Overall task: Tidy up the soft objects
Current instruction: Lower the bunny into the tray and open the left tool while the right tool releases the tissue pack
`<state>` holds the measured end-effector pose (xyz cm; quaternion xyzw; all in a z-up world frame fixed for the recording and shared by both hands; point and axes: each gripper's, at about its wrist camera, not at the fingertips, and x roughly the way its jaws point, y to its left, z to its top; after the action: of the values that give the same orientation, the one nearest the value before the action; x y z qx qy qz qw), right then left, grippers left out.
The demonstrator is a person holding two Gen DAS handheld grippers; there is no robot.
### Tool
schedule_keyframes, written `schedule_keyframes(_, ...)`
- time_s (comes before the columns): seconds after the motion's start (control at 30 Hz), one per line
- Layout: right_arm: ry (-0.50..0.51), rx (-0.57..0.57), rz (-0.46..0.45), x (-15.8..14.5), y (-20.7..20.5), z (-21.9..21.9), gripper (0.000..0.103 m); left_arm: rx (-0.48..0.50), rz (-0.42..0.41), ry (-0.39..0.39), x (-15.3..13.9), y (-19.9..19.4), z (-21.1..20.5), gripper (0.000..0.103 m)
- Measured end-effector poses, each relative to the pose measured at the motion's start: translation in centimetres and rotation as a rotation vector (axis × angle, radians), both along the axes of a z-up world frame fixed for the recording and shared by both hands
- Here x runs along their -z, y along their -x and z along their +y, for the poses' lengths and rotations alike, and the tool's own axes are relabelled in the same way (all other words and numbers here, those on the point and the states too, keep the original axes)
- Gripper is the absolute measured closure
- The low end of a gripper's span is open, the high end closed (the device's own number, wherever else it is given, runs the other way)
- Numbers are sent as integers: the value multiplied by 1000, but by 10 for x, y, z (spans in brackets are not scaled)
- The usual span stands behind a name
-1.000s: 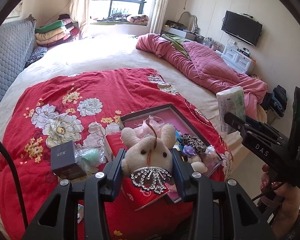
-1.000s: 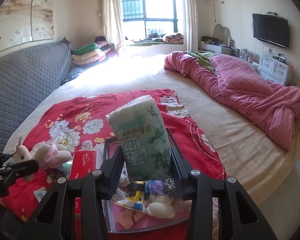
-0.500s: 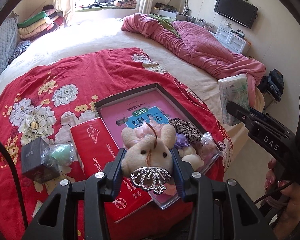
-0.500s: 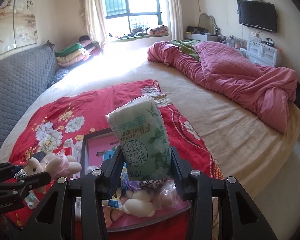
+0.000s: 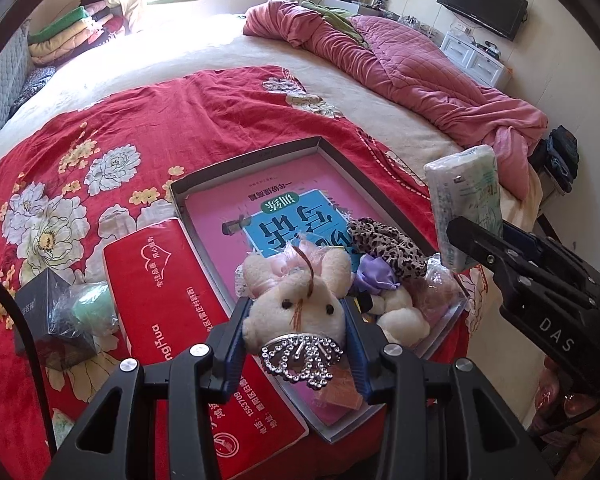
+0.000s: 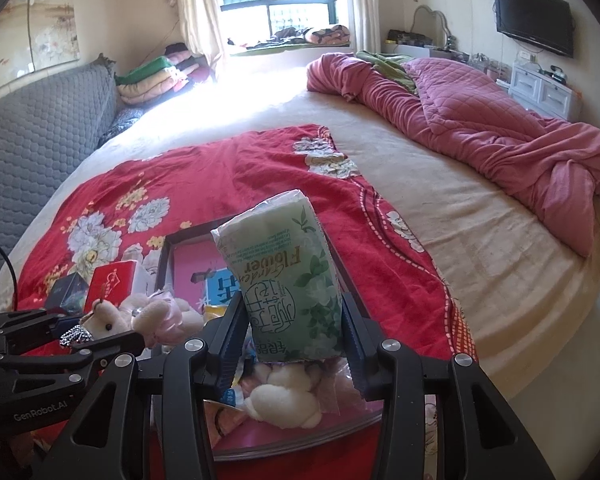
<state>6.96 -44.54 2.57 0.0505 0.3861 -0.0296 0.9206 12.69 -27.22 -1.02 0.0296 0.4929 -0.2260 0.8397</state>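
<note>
My left gripper (image 5: 296,332) is shut on a cream plush bunny (image 5: 296,304) with a beaded tiara, held above the near end of a grey tray (image 5: 244,158). The bunny also shows in the right wrist view (image 6: 128,316). My right gripper (image 6: 294,332) is shut on a green tissue pack (image 6: 286,276), upright above the tray's near right side; the pack also shows in the left wrist view (image 5: 464,204). In the tray lie a pink book (image 5: 284,208), a leopard scrunchie (image 5: 384,246), a purple scrunchie (image 5: 374,276) and a white plush toy (image 5: 400,312).
A red tissue pack (image 5: 172,300), a dark box (image 5: 48,320) and a green ball in wrap (image 5: 90,308) lie left of the tray on the red floral blanket (image 5: 140,120). A pink quilt (image 5: 412,64) is bunched at the far right. The bed edge (image 6: 560,280) is at right.
Both grippers have risen and tilted down over the tray with their loads still held. The tray and its book now show more fully beneath them.
</note>
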Motion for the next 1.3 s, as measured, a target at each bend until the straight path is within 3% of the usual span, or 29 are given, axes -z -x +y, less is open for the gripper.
schedule_keyframes(0.9, -1, -33, 206, 61, -26, 12, 56, -25, 48, 35, 33, -23, -2, 59)
schedule_keyframes(1.3, -28, -22, 215, 67, -30, 11, 54, -17, 56, 41, 35, -24, -4, 59)
